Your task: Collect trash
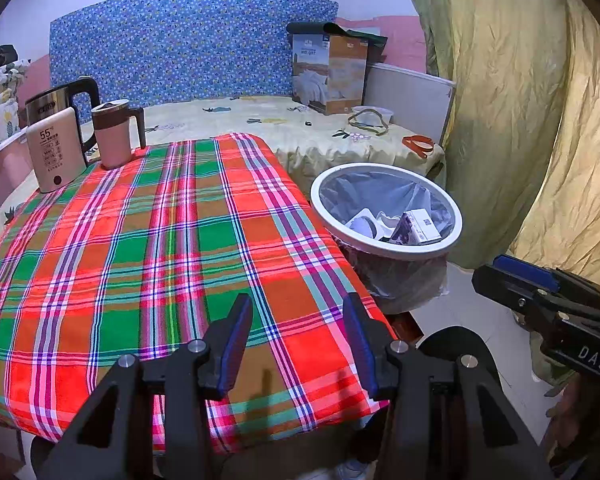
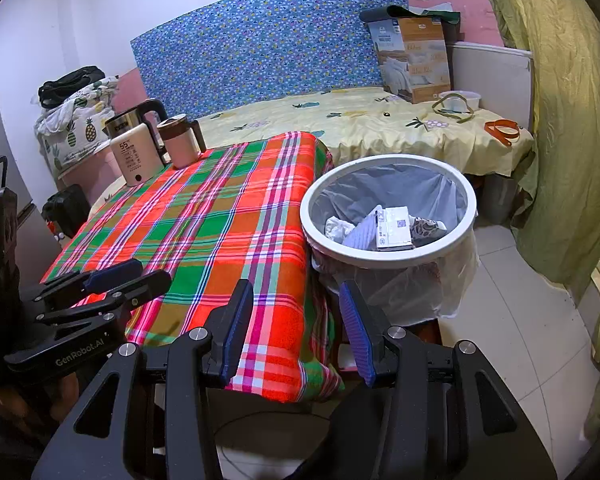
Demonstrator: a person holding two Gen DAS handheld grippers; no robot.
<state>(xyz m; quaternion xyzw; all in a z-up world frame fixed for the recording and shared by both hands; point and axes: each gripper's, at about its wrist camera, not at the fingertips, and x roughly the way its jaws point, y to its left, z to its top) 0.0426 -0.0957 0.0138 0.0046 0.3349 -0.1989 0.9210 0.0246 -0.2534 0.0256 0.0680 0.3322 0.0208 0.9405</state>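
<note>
Both the left gripper (image 1: 298, 344) and right gripper (image 2: 296, 330) hover with fingers apart, holding nothing. Ahead and right of them, the trash (image 2: 384, 226) lies inside the white-rimmed bin (image 2: 328, 250): light, crushable paper and small cartons, probably best pinched by an edge.

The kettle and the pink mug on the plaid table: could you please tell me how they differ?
The kettle is steel-bodied with a black handle; the pink mug is pink with a brown lid and handle. The kettle stands farther back, partly hidden by a cream appliance. Both stand upright.
</note>
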